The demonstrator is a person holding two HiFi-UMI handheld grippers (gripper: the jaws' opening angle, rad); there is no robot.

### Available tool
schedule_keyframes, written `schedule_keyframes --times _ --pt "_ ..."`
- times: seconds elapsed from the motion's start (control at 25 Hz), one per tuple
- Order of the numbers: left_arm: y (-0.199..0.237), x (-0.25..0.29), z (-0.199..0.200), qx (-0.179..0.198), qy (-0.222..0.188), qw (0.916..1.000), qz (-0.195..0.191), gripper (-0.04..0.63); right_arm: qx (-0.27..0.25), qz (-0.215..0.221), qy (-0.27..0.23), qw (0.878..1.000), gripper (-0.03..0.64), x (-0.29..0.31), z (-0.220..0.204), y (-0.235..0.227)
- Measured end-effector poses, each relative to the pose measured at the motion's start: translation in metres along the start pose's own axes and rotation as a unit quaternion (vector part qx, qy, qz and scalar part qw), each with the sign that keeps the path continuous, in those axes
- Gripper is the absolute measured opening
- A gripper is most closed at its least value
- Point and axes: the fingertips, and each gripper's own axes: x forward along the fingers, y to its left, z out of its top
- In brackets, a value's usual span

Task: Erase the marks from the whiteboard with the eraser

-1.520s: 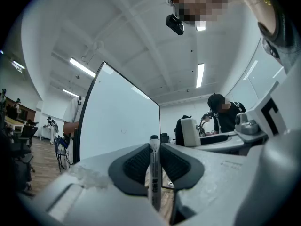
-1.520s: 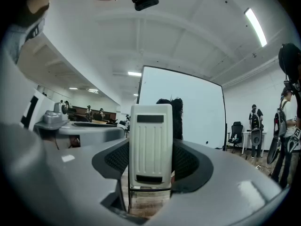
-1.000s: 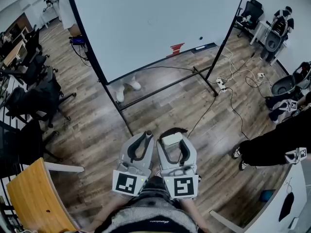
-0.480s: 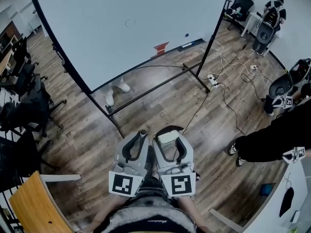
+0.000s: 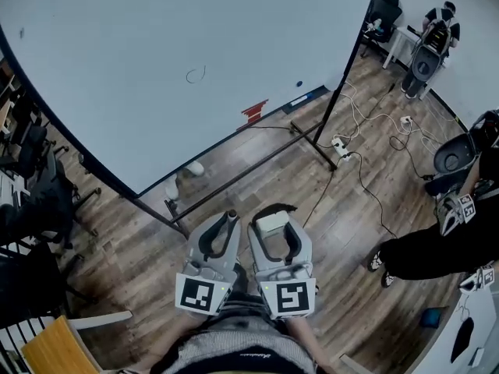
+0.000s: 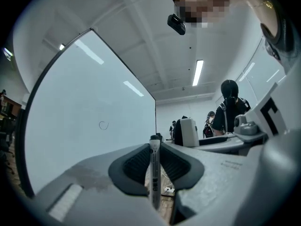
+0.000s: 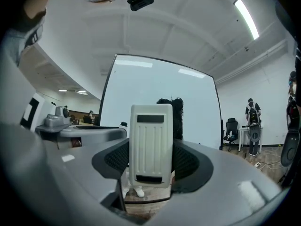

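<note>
In the lower middle of the head view, the left gripper [image 5: 228,218] and right gripper [image 5: 274,218] are sitting side by side, pointing toward the whiteboard [image 5: 195,29] that is filling the upper left. The left fingers are clamping a marker [image 6: 154,173] standing upright between them. The right fingers are gripping the white eraser [image 7: 150,145], well apart from the board. 1 small circular mark [image 5: 196,74] is showing near the board's middle.
</note>
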Motion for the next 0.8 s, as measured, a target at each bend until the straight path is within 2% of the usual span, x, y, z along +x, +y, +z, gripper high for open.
schedule_keyframes --times 0.16,0.36,0.8 --pt "0.033 0.047 0.002 0.004 -0.001 0.9999 -0.010 0.078 0.005 -0.003 0.001 1.000 0.262 0.056 0.002 -0.018" --pt "0.079 0.085 -0.004 0.006 0.004 1.0000 -0.002 0.078 0.008 0.011 -0.004 1.000 0.262 0.120 0.002 -0.024" --pt "0.148 0.129 -0.015 0.012 0.008 0.9977 0.066 0.078 0.005 0.068 0.008 0.998 0.262 0.209 -0.003 -0.035"
